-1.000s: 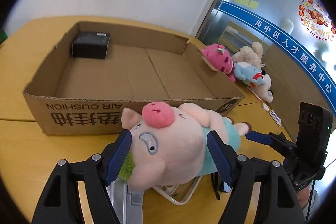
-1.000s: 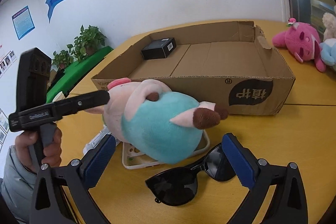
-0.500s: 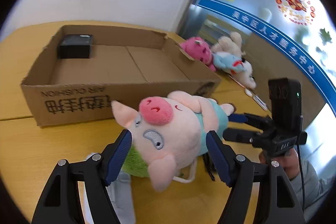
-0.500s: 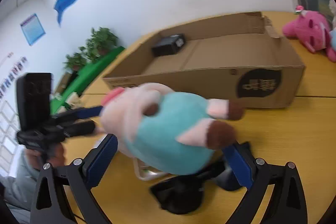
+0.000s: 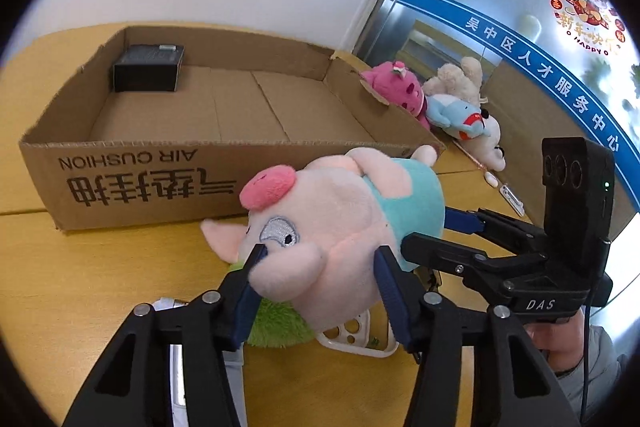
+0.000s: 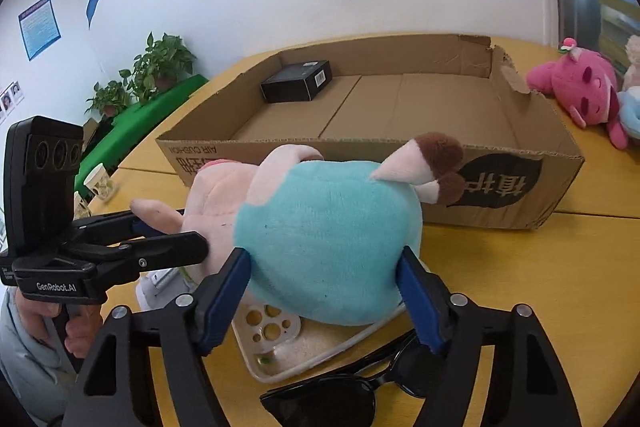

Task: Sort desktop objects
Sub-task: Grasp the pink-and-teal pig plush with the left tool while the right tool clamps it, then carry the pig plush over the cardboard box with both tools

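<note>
A plush pig [image 5: 340, 219] in a teal shirt [image 6: 328, 239] is held off the table by both grippers. My left gripper [image 5: 320, 267] is shut on its pink head. My right gripper [image 6: 324, 271] is shut on its teal body. An open cardboard box [image 5: 140, 163] stands just beyond it, with a black box [image 5: 149, 67] in its far left corner. The box also shows in the right wrist view [image 6: 500, 183], with the black box [image 6: 298, 81] inside.
Under the pig lie a white tray [image 6: 280, 351], black sunglasses [image 6: 332, 399], a green fuzzy item [image 5: 276, 323] and a white object [image 5: 176, 359]. Pink [image 5: 400, 91], blue [image 5: 456, 115] and white plush toys [image 5: 492, 147] lie right of the box. Potted plants [image 6: 160, 63] stand beyond the table.
Both grippers have closed on the pig, the left on its head and the right on its body. The pig has been lifted and tilted, its feet now toward the box.
</note>
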### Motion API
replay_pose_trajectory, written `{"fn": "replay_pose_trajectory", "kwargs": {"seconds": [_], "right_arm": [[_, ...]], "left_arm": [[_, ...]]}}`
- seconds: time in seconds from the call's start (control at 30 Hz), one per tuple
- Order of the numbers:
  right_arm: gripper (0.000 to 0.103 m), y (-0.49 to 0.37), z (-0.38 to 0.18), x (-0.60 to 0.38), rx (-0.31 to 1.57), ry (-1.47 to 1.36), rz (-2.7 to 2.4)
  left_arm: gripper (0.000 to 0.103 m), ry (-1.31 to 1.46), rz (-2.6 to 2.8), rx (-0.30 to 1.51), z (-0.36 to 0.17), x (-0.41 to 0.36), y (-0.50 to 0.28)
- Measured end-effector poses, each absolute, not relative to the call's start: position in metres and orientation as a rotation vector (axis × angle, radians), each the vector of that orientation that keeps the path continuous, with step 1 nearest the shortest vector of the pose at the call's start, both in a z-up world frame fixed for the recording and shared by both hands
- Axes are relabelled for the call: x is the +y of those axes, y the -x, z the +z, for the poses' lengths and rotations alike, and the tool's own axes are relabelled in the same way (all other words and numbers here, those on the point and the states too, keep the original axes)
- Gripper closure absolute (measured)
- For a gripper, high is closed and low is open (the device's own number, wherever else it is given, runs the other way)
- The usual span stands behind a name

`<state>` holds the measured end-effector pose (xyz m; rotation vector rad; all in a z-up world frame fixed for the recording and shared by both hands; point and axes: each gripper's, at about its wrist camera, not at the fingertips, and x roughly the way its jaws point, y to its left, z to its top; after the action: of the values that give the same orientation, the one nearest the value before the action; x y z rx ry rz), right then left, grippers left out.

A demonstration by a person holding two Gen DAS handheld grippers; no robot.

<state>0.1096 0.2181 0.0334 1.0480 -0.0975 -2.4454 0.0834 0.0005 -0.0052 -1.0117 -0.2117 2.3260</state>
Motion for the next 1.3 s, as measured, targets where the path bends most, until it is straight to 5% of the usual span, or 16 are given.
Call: {"fn": "replay_pose_trajectory", "kwargs": {"seconds": [0.37, 0.77, 1.03, 1.3], "right_arm": [[0.033, -0.143, 0.114, 0.215, -0.072, -0.734, -2.564], [0.033, -0.083, 0.244, 0.212, -0.021, -0.458, -2.622], [0.032, 0.008, 0.268, 0.207, -0.049, -0.484, -2.604], [0.031, 0.121, 0.228, 0.205, -0.066, -0.651, -2.587]], "left_arm": [[0.052, 0.677, 2.47, -0.164, 0.089, -0.003, -0.107], [0.052, 0.378, 2.53, -0.046, 0.217, 0.007, -0.045], [0.052, 0.406, 2.539, -0.032, 0.216, 0.011, 0.03], [0.052, 0.609, 2.46, -0.139, 0.159, 0.015, 0.126]]}}
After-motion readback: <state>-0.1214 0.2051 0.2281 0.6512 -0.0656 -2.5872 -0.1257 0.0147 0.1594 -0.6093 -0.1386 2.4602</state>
